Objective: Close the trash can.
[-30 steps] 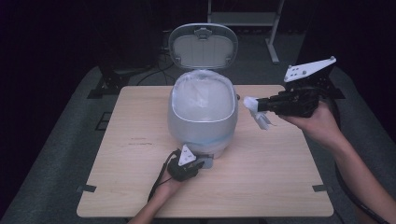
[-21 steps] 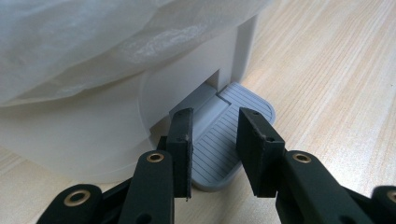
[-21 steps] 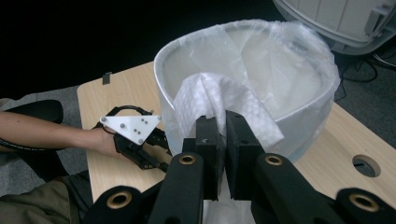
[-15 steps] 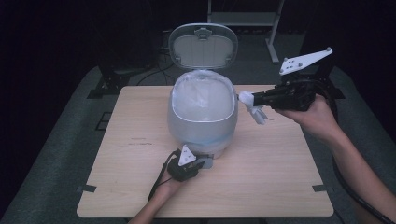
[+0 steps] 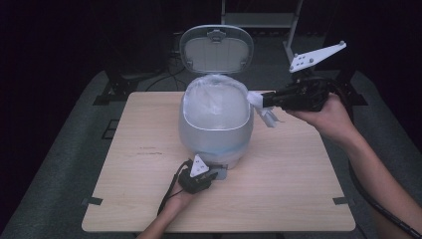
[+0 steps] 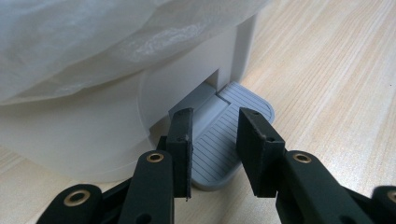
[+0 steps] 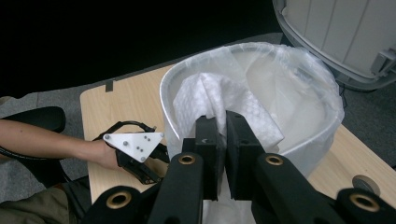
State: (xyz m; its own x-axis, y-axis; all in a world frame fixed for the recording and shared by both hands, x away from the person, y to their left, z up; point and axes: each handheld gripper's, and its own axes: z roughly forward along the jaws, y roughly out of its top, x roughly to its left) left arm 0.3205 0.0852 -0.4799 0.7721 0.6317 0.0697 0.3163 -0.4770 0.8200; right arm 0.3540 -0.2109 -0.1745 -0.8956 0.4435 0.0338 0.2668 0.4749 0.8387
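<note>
Jaws, right: together, clamped on a crumpled white embossed paper towel (image 7: 219,100); the right gripper (image 5: 266,101) holds it at the right rim of the bin, part over the opening, part hanging outside.
Jaws, left: apart, one on each side of the ribbed grey plastic foot pedal (image 6: 224,140) at the front base of the bin; the left gripper (image 5: 211,175) rests low there.
Bin: a pale grey oval pedal bin (image 5: 199,137) lined with a thin clear plastic bag (image 7: 299,79), its grey lid (image 5: 216,50) standing open behind.
Risk, pedal: if the left gripper lifts, I judge the lid would drop onto the towel or the right gripper.
Risk, drop: released this close to the rim, the towel may fall outside onto the light wooden table (image 5: 298,199).
Risk, liner: jaws brushing the bag could drag it off the rim.
Hidden: whether the left gripper actually presses the pedal; the bin's bottom; the towel's lower end, behind the jaws.
</note>
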